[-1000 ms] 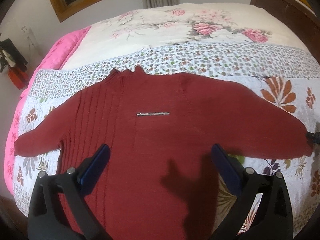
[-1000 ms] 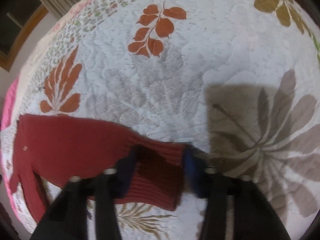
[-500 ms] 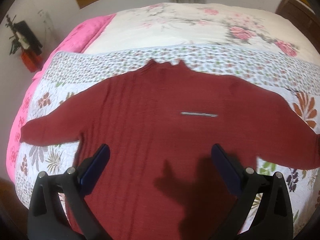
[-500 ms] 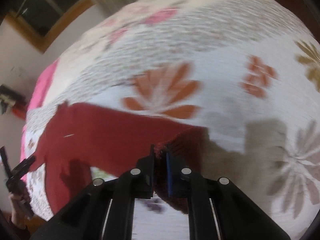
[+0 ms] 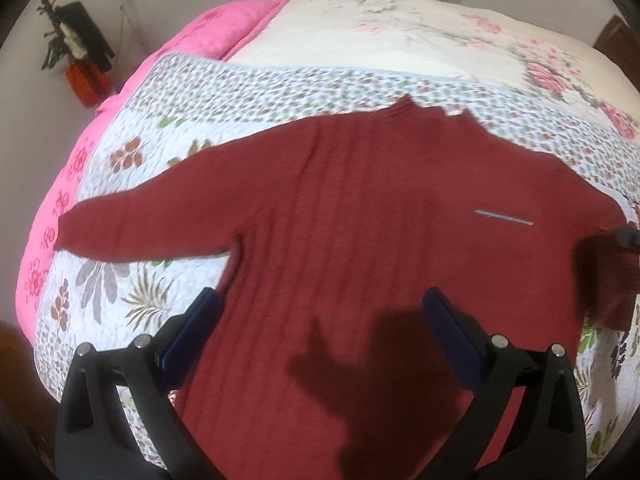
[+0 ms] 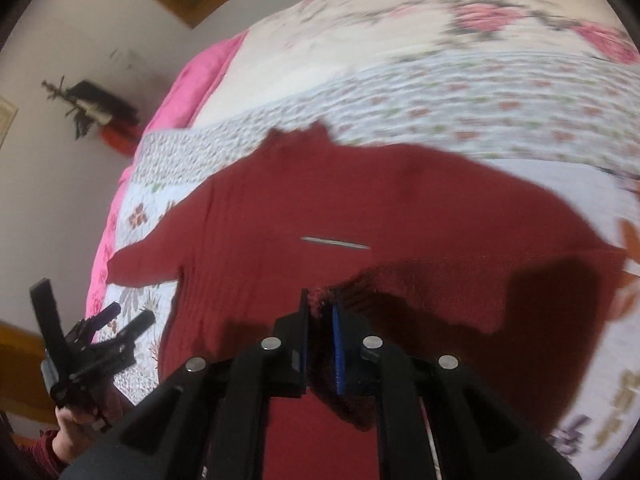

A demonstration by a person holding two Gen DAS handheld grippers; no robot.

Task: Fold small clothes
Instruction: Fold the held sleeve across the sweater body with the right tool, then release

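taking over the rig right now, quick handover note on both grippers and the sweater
Right gripper: shut on the cuff of one sleeve, lifted over the sweater body.
Left gripper: open, empty, above the lower body.
Sweater lies flat on the quilt, other sleeve spread out.
Done: first sleeve grasped, fold under way.
Left: lay it down, fold the other sleeve, then the body.

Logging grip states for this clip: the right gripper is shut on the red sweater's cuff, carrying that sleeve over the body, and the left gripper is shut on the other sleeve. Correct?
Not quite. The left gripper is open and holds nothing, as the left wrist view shows; the other sleeve lies flat on the quilt. The right gripper is indeed shut on the red sweater's cuff.
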